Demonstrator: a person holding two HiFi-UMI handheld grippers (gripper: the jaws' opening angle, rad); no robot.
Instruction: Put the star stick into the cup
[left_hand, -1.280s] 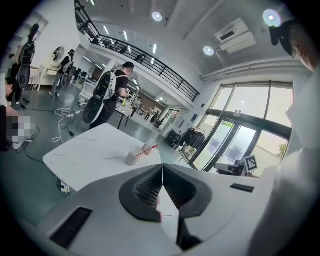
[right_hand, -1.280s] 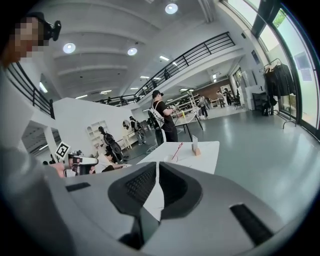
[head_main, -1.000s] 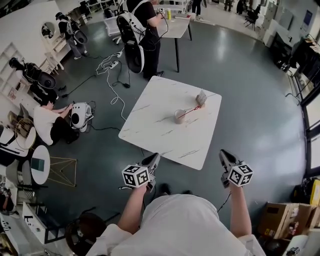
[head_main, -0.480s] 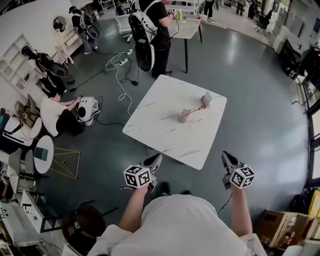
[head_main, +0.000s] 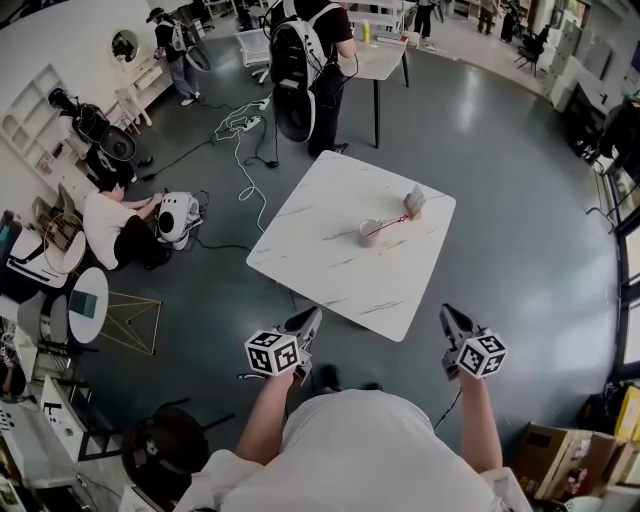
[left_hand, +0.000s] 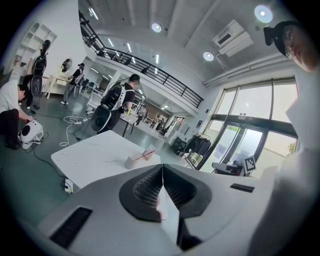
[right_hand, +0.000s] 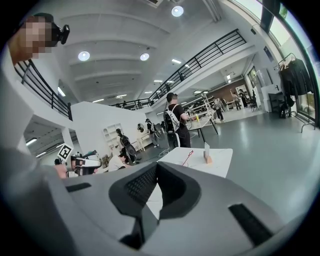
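A pale cup (head_main: 369, 233) stands near the middle of the white marble table (head_main: 330, 260). The thin red star stick (head_main: 388, 224) sits in it and leans toward a small card stand (head_main: 415, 203). Both grippers hang short of the table's near edge, close to my body. My left gripper (head_main: 308, 318) is shut with nothing in it. In the left gripper view its jaws (left_hand: 162, 167) meet, with the cup (left_hand: 131, 161) and stick (left_hand: 143, 154) far ahead. My right gripper (head_main: 447, 313) is shut and empty too. Past its closed tips (right_hand: 156, 164) the right gripper view shows the stick (right_hand: 188, 158) and stand (right_hand: 206, 154).
A person with a backpack (head_main: 305, 60) stands beyond the table beside another table (head_main: 380, 60). Someone crouches at the left by a white device (head_main: 172, 218), with cables (head_main: 240, 150) on the grey floor. A round side table (head_main: 85, 305) and cardboard boxes (head_main: 555, 450) flank me.
The head view has drifted slightly, so the table and cup sit a little higher and further right in the picture. Both grippers keep their places before my body.
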